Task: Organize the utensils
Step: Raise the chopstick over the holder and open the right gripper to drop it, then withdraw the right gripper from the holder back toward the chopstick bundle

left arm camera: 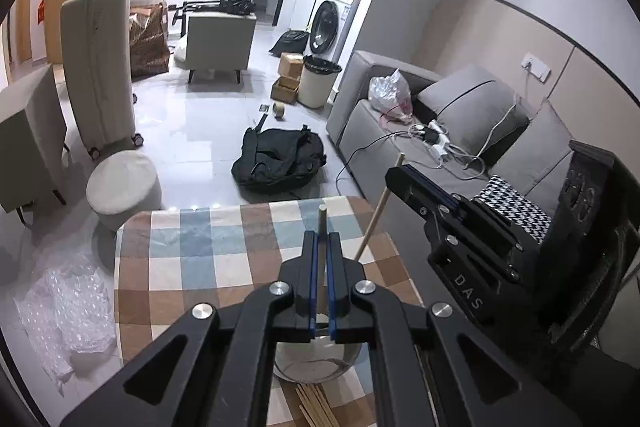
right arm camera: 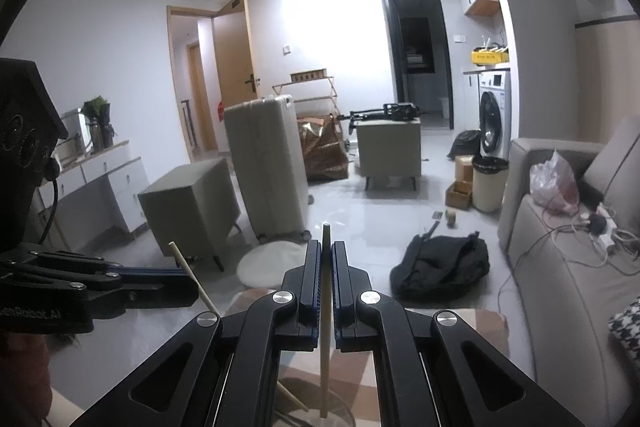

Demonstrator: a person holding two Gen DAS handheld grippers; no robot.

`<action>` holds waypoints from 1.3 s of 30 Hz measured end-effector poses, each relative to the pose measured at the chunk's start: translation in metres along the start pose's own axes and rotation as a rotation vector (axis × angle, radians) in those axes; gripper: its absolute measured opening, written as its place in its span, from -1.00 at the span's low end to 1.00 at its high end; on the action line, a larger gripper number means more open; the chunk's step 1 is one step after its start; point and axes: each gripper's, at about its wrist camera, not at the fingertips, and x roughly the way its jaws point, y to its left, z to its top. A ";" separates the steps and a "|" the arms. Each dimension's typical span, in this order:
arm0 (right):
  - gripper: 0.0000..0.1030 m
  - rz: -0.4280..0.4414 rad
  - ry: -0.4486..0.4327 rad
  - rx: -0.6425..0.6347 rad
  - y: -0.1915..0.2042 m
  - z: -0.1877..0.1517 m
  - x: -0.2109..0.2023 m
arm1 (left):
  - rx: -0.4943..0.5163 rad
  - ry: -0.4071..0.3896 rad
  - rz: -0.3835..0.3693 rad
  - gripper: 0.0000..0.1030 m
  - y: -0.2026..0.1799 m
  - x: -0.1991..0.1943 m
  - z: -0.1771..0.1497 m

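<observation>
**A:** While both tools carry sticks, the main risk is a slip. Left tool (left arm camera: 321, 241) is clamped on one chopstick (left arm camera: 321, 223), gripped along its length with the tip poking out just past the fingertips. Right tool (right arm camera: 327, 251) is clamped on a second chopstick (right arm camera: 325, 355) the same way. Thin round wood between flat pads: any twist and it pivots or slides out.

**B:** Where do they land if dropped?

**A:** Probably on the checked surface (left arm camera: 208, 251), or off its edge onto the floor (left arm camera: 192, 131). A metal bowl (left arm camera: 316, 363) sits right under the left tool, with a bundle of loose chopsticks (left arm camera: 314, 407) lying just beside it at the near edge.

**B:** Collision risk?

**A:** Yes. The two tools are close. In the left view the right tool (left arm camera: 404, 179) sits just to the side with its chopstick (left arm camera: 372, 223) slanting down toward the surface. The sticks could cross or knock each other.

**B:** What can't you see?

**A:** Lower ends of both held sticks vanish behind the tool bodies. In the right view a round rim (right arm camera: 320, 419) shows at the bottom, cut off; I can't tell if the stick touches it. Where the utensils should end up isn't clear, since no holder is visible. Bundle count unreadable.
</observation>
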 end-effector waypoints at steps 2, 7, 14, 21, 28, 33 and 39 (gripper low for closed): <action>-0.92 0.002 0.014 0.006 -0.004 -0.008 0.007 | -0.017 0.010 0.004 -1.00 0.003 0.007 -0.003; -0.92 0.011 0.043 0.007 -0.008 -0.024 0.017 | -0.038 0.052 -0.006 -1.00 0.003 0.019 -0.008; -0.85 0.072 0.110 0.005 -0.010 -0.041 0.025 | -0.071 0.128 -0.081 -0.99 0.005 0.030 -0.005; -0.31 0.077 0.136 0.072 -0.024 -0.046 0.010 | -0.097 0.107 -0.021 0.00 0.009 0.019 -0.007; 0.11 0.022 0.102 0.140 -0.032 -0.041 -0.026 | -0.083 0.067 0.102 0.24 0.004 -0.005 -0.018; 0.35 -0.010 0.082 0.152 -0.028 -0.038 -0.051 | -0.074 0.031 0.147 0.36 0.002 -0.023 -0.023; 0.55 -0.013 0.055 0.155 -0.014 -0.033 -0.081 | -0.075 -0.034 0.218 0.53 -0.002 -0.043 -0.032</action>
